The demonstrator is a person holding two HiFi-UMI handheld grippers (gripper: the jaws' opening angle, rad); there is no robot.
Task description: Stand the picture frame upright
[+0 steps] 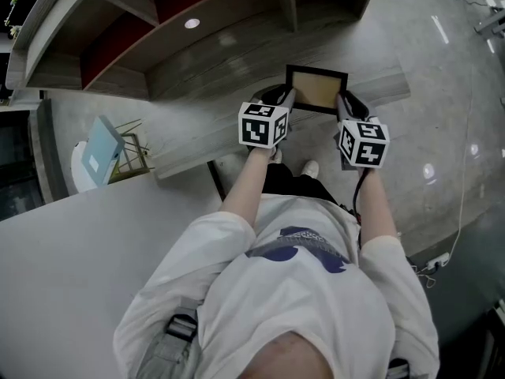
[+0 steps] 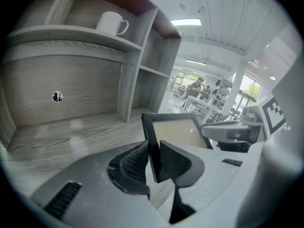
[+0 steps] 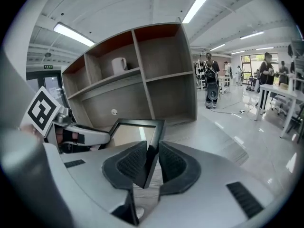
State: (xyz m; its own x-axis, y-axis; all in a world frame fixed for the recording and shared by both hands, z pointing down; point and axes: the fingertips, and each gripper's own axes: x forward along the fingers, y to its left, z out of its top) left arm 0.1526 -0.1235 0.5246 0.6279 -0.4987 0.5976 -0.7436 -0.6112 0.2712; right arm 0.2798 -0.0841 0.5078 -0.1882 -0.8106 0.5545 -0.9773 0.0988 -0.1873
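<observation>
The picture frame (image 1: 316,88), black-edged with a tan inner panel, is held over the grey wooden desk (image 1: 197,136) with one gripper on each side. My left gripper (image 1: 286,103) is shut on its left edge; in the left gripper view that edge of the frame (image 2: 173,129) runs down between the ribbed pads of the gripper (image 2: 153,155). My right gripper (image 1: 342,106) is shut on the right edge, which the right gripper view shows clamped in the gripper (image 3: 151,161), with the frame (image 3: 135,129) leaning back. The frame's bottom edge is hidden by the jaws.
A wooden shelf unit (image 1: 118,22) stands behind the desk, with a white mug (image 2: 110,23) on an upper shelf. A light blue box (image 1: 101,150) and a wire rack (image 1: 132,155) sit at the left. People and tables are far off in the room (image 3: 266,80).
</observation>
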